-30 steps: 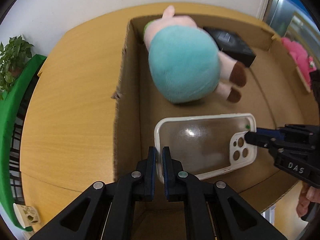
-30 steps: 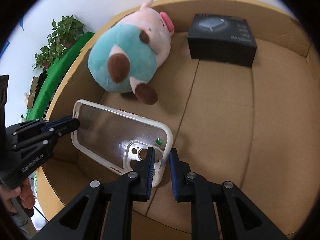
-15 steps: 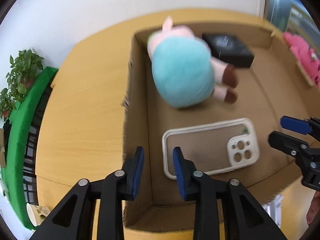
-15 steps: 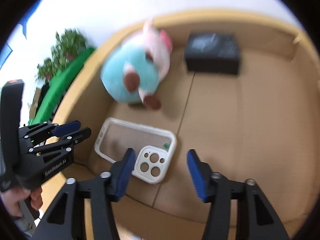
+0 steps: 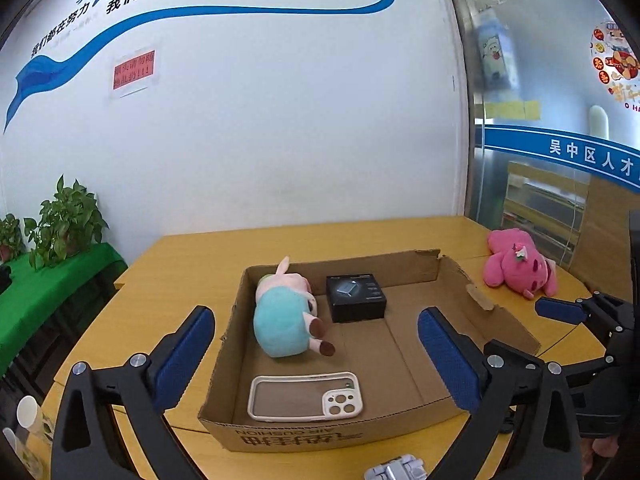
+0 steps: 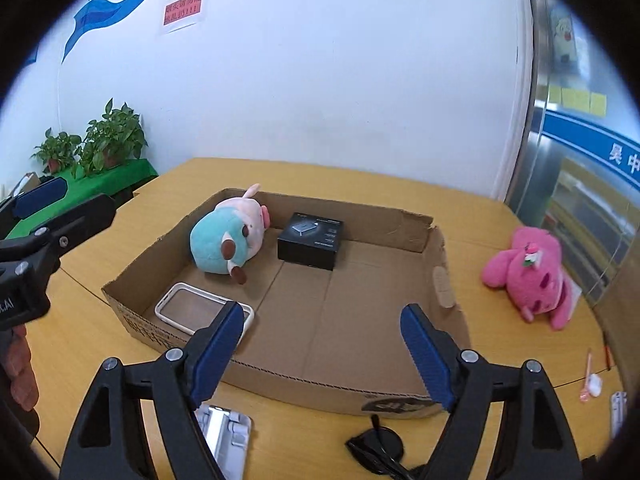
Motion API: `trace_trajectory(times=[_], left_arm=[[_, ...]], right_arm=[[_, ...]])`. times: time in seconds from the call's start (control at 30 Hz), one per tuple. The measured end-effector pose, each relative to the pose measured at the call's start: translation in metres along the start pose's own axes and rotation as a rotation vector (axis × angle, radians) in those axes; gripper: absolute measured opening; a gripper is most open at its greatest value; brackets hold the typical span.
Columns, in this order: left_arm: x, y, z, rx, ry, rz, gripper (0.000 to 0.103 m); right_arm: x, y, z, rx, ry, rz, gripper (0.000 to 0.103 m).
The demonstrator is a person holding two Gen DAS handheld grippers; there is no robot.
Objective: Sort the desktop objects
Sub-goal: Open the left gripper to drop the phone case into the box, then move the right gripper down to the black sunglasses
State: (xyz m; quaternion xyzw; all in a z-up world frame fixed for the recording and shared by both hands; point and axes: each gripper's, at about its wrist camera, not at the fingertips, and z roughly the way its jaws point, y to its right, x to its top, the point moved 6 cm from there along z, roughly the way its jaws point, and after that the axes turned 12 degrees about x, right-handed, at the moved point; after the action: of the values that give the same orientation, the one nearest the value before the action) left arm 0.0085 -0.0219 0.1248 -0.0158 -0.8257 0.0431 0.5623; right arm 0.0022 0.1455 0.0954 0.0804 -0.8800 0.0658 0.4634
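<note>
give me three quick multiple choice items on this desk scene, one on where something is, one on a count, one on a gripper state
1. Where is the phone case?
A. in the cardboard box
B. on the bare table
C. in the left gripper

2. How many things lie in the box?
A. one
B. three
C. five

3. How stands the right gripper?
A. shut on the case
B. shut on nothing
C. open

Key: 1 A, it lies flat on the box floor; 2 B, the case, the teal plush pig and the black box; 3 C, the fingers stand wide apart, holding nothing.
</note>
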Motion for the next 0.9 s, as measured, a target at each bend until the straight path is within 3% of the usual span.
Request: trace_trajectory(times=[0.9], left_arm=[[-0.033, 0.025, -0.025, 0.003, -0.087, 0.012, 0.103]], right_arm=[[-0.024, -0.01, -0.025, 0.034, -0.001, 0.031, 0.081]])
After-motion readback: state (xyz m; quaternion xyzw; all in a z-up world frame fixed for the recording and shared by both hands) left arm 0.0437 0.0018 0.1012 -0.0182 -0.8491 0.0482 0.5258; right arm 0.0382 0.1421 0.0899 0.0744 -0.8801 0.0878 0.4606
